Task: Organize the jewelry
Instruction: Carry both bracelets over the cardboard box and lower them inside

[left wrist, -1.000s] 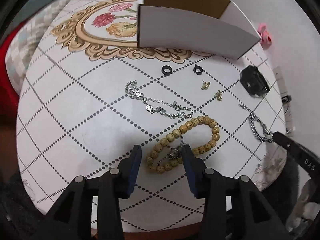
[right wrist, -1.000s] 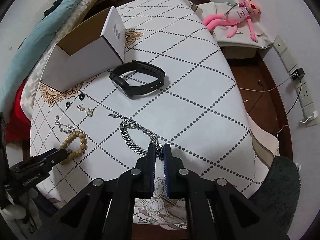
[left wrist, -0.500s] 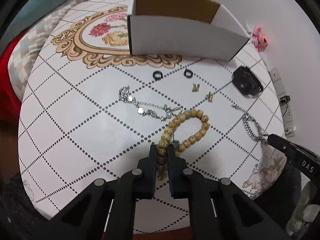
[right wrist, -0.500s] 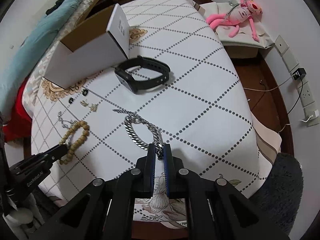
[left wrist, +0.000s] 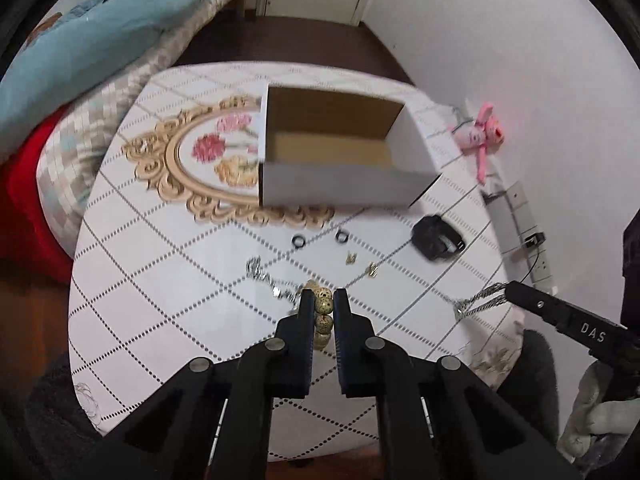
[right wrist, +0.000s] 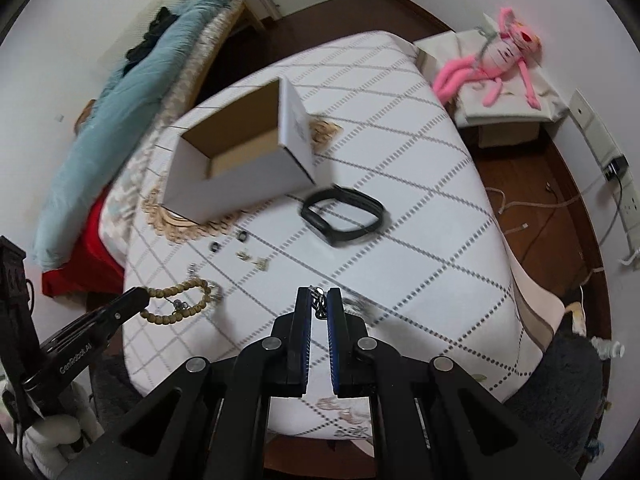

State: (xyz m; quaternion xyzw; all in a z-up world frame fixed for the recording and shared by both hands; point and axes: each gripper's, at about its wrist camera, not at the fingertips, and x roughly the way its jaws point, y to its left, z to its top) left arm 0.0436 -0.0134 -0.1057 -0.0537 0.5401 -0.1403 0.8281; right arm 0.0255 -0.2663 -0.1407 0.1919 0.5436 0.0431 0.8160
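My left gripper (left wrist: 324, 295) is shut on the tan bead bracelet (left wrist: 323, 312) and holds it lifted above the table; the bracelet hangs from its tip in the right wrist view (right wrist: 176, 302). My right gripper (right wrist: 319, 296) is shut on the silver chain bracelet (right wrist: 318, 304), lifted too; the chain dangles from its tip in the left wrist view (left wrist: 478, 300). The open white cardboard box (left wrist: 340, 156) stands at the far side of the table and looks empty. A thin silver charm chain (left wrist: 266, 278), two black rings (left wrist: 299, 241) and two small gold earrings (left wrist: 362, 264) lie on the table.
A black smart band (right wrist: 344, 214) lies to the right of the box (right wrist: 240, 160). The table has a white diamond-pattern cloth (right wrist: 420, 208) with a floral print. A bed with a blue blanket (left wrist: 80, 52) is at the left. A pink plush toy (right wrist: 496, 64) lies beyond the table.
My left gripper closed on the bead bracelet and raised it. My right gripper lifted the silver chain off the table. Both cameras rose and pulled back.
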